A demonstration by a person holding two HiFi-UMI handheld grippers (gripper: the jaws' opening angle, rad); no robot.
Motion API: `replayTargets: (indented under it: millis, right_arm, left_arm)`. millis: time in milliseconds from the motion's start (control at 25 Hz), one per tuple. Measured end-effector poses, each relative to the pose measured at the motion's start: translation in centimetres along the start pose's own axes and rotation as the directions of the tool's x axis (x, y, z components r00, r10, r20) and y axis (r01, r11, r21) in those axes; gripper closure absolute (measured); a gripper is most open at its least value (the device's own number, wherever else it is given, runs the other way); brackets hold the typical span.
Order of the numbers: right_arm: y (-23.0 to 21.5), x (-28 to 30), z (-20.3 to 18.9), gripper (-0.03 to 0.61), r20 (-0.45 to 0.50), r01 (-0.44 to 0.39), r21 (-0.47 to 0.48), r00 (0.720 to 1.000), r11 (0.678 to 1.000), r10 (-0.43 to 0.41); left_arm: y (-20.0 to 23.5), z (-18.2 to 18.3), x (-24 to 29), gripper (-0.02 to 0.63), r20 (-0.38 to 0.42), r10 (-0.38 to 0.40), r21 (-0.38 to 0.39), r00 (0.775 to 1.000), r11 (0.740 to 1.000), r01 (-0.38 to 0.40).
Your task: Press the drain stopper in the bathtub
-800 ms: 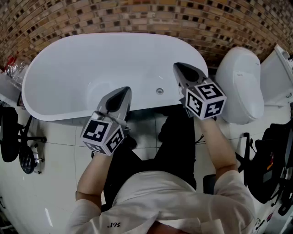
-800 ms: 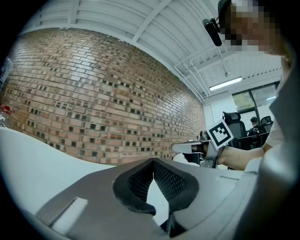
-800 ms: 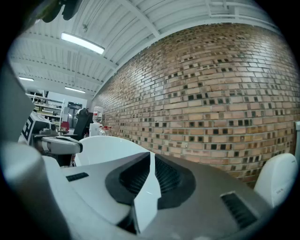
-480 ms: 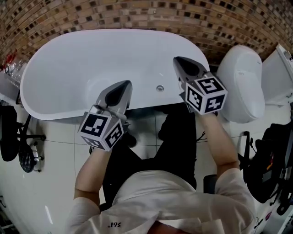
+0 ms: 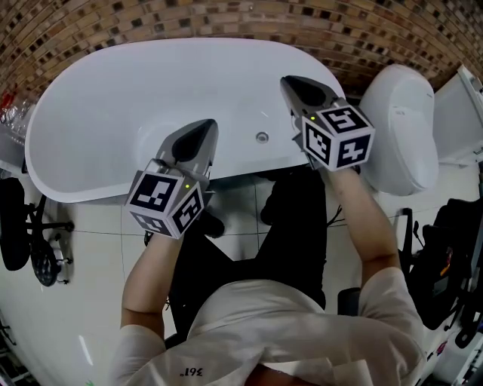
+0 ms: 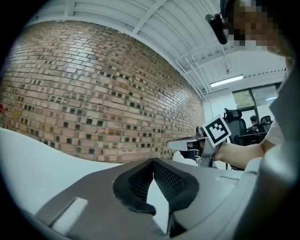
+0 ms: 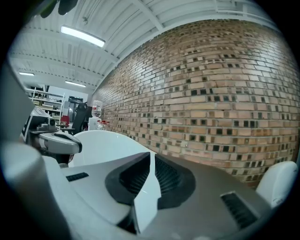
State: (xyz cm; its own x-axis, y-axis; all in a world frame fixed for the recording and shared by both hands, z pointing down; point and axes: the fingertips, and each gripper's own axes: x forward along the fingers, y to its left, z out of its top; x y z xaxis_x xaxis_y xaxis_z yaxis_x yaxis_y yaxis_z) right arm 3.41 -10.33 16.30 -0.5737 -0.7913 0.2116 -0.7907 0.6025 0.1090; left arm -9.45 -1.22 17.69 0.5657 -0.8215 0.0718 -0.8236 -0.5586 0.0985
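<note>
Although the white bathtub (image 5: 106, 98) lies within reach, the left tongs (image 5: 205, 127) and right tongs (image 5: 288, 81) are held closed and empty at nine and one o'clock of the small drain stopper (image 5: 262, 137) on its floor; an off-centre push could be deflected.

This is a mock bathroom inside a workshop hall: a white bathtub (image 5: 113, 98) stands against a brick wall (image 5: 226, 19) at 12 o'clock, a toilet (image 5: 400, 128) at 2 o'clock, an office chair (image 5: 15, 226) at 9 o'clock, under ceiling strip lights (image 7: 82, 36).
</note>
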Motion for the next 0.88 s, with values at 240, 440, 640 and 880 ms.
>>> replayTargets:
  millis: [240, 440, 640, 880]
  right_arm:
    - [-1.0, 2.3, -0.4, 0.555, -0.020, -0.001, 0.000, 1.000, 1.000, 0.001]
    - [-1.8, 4.0, -1.2, 0.555, -0.038, 0.001, 0.004, 0.999, 1.000, -0.001]
    - [-2.5, 5.8, -2.2, 0.555, -0.058, -0.002, 0.015, 0.998, 1.000, 0.003]
    - [-2.9, 8.4, -3.8, 0.555, -0.099, -0.014, 0.016, 0.995, 1.000, 0.016]
  left_arm:
    - [1.2, -1.0, 2.0, 0.606, -0.031, -0.010, 0.000, 0.999, 1.000, 0.010]
    - [2.2, -2.1, 3.7, 0.606, -0.052, -0.019, -0.010, 0.998, 1.000, 0.019]
    - [2.9, -3.2, 4.9, 0.606, -0.074, -0.025, -0.024, 0.997, 0.999, 0.023]
    - [3.9, -4.3, 6.3, 0.606, -0.091, -0.029, -0.034, 0.995, 0.999, 0.026]
